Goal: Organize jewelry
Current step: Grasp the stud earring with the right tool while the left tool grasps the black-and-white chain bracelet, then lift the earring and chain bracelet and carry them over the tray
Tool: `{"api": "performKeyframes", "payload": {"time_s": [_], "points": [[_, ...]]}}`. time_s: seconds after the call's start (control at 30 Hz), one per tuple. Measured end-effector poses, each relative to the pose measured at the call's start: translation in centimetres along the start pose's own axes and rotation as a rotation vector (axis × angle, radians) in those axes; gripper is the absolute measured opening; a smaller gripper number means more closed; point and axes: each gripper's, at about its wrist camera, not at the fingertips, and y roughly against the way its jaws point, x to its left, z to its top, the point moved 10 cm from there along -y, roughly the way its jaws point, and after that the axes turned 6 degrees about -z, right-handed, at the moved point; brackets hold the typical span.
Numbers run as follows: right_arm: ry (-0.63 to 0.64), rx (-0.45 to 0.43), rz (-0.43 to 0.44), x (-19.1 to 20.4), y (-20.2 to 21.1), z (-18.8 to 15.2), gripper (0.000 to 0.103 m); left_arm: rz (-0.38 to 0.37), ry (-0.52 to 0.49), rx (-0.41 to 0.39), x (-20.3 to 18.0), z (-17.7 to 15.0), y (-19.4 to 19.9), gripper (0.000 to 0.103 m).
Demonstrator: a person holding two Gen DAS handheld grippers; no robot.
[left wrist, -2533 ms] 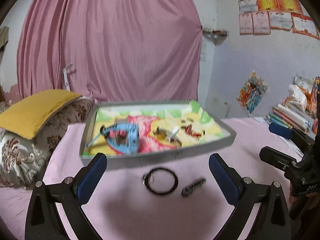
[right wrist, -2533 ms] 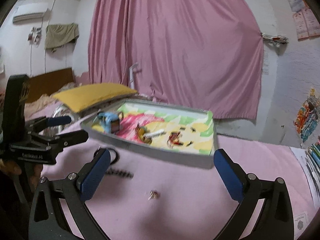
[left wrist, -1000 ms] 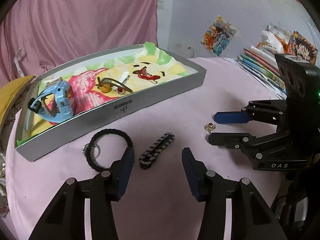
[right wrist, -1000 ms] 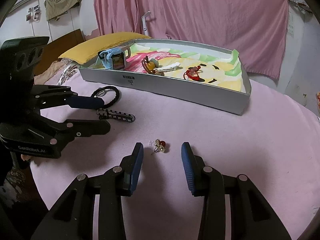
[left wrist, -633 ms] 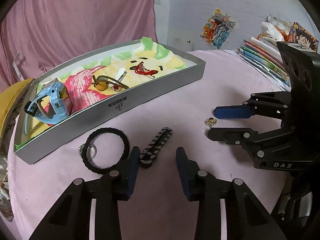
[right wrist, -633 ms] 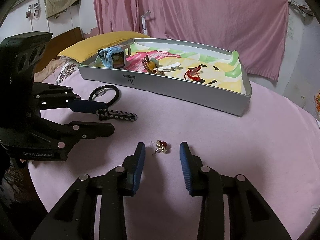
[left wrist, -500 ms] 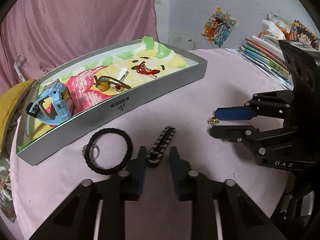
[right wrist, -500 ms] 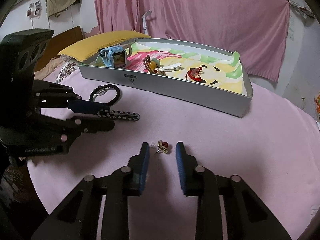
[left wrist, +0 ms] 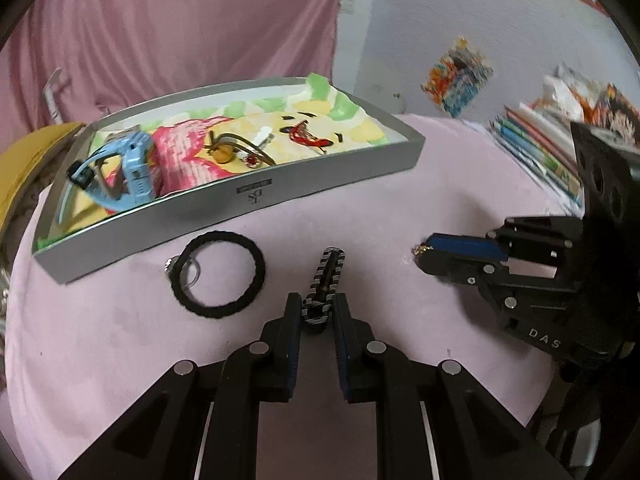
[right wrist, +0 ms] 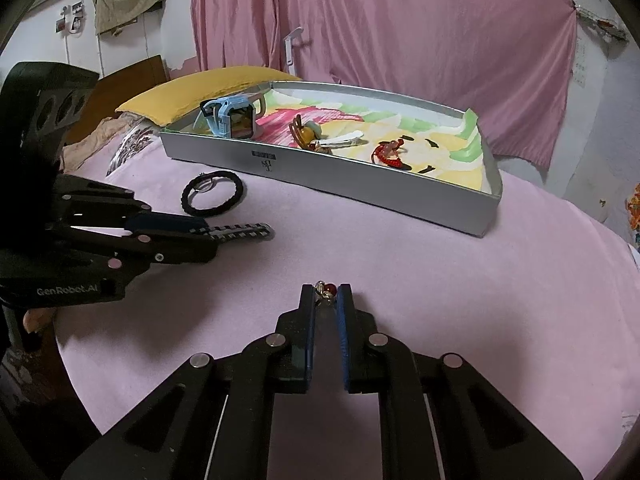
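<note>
My left gripper (left wrist: 317,305) is shut on the near end of a black-and-grey braided bracelet (left wrist: 326,284) that lies on the pink cloth; it also shows in the right wrist view (right wrist: 240,232). My right gripper (right wrist: 325,293) is shut on a small gold earring with a red bead (right wrist: 326,290), seen at its tips in the left wrist view (left wrist: 422,249). A black hair tie with a ring (left wrist: 218,274) lies left of the bracelet. The grey tray (left wrist: 256,200) behind holds a blue watch (left wrist: 128,172), a brown bead cord (left wrist: 228,152) and a red piece (left wrist: 308,138).
The round table has a pink cloth (right wrist: 440,280). A yellow pillow (right wrist: 200,92) lies behind the tray on the left. A stack of books (left wrist: 540,148) stands at the table's right edge. A pink curtain (right wrist: 400,40) hangs behind.
Both grippers have closed from open: the left onto the braided bracelet's end, the right onto the earring. Both moved slightly forward over their pieces.
</note>
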Motion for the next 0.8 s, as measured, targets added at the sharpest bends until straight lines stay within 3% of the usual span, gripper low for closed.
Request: {"api": "performKeyframes", "payload": {"time_s": [0.37, 0.47, 0.57, 0.73, 0.8], "points": [[-0.015, -0.088, -0.038, -0.7, 1.5, 1.1, 0.009, 0.022, 0.020, -0.089, 0.1, 1.1, 1.6, 0.014], [-0.014, -0.151, -0.037, -0.8, 3.0, 3.0, 0.009, 0.045, 0.030, -0.172, 0.3, 3.0, 3.2, 0.014], [0.008, -0.271, -0.059, -0.7, 5.7, 6.6, 0.009, 0.075, 0.043, -0.299, 0.8, 5.9, 5.3, 0.014], [0.013, -0.461, -0.104, -0.6, 8.8, 11.8, 0.009, 0.150, -0.021, -0.550, 0.8, 10.9, 8.9, 0.014], [-0.011, -0.504, -0.110, -0.9, 8.9, 13.3, 0.009, 0.180, -0.041, -0.603, 0.8, 12.2, 9.6, 0.014]]}}
